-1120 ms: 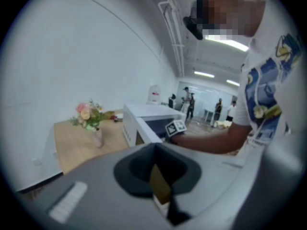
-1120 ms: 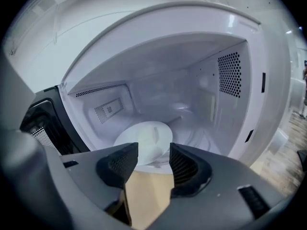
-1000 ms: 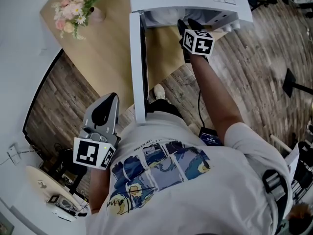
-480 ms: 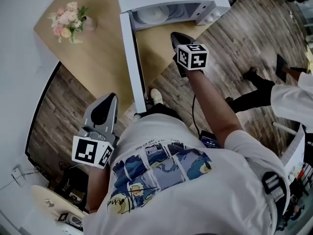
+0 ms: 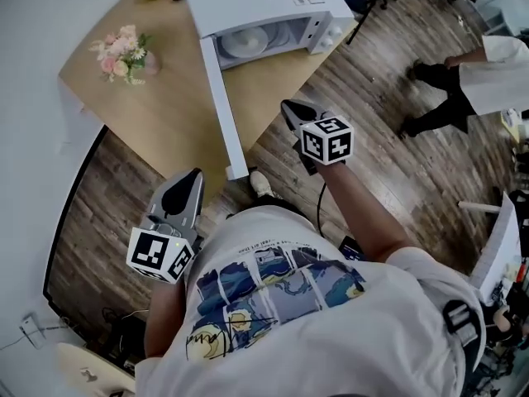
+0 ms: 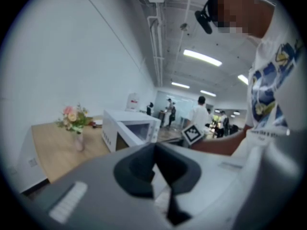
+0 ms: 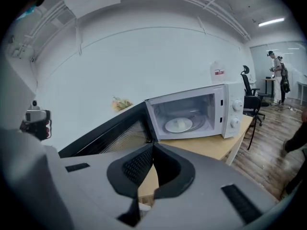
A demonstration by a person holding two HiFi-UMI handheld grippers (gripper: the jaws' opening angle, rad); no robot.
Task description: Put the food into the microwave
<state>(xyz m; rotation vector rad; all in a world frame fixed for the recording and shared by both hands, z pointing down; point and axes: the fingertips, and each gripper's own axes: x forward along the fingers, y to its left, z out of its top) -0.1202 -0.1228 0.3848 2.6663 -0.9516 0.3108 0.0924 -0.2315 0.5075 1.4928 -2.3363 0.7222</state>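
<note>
grey jaws of the left gripper [image 6: 154, 146] sit pressed together with nothing between them, low at the person's side. it is just beside the free edge of the open door [image 5: 223, 98], on the door's outer face. the right gripper [image 7: 153, 145] is also pressed shut and empty. it hangs in front of the door's inner side and touches nothing.

beyond, on the wooden table [image 5: 165, 122], the microwave [image 5: 264, 2] stands open. the food [image 7: 179, 124], a pale lump on a white plate, rests in the middle of the cavity. so the placing looks done, and the step in hand is most likely shutting the door.

the left gripper seems better placed for that. lay its closed tips flat on the outer face near the free edge, far from the hinge, and follow the door's arc. push evenly until the latch catches. a hard shove could slide the microwave, which stands close to the table's corner. keep the right gripper clear of the closing gap.

farther off, flowers [image 5: 120, 52] stand on the table and people [image 5: 488, 64] walk the floor.
</note>
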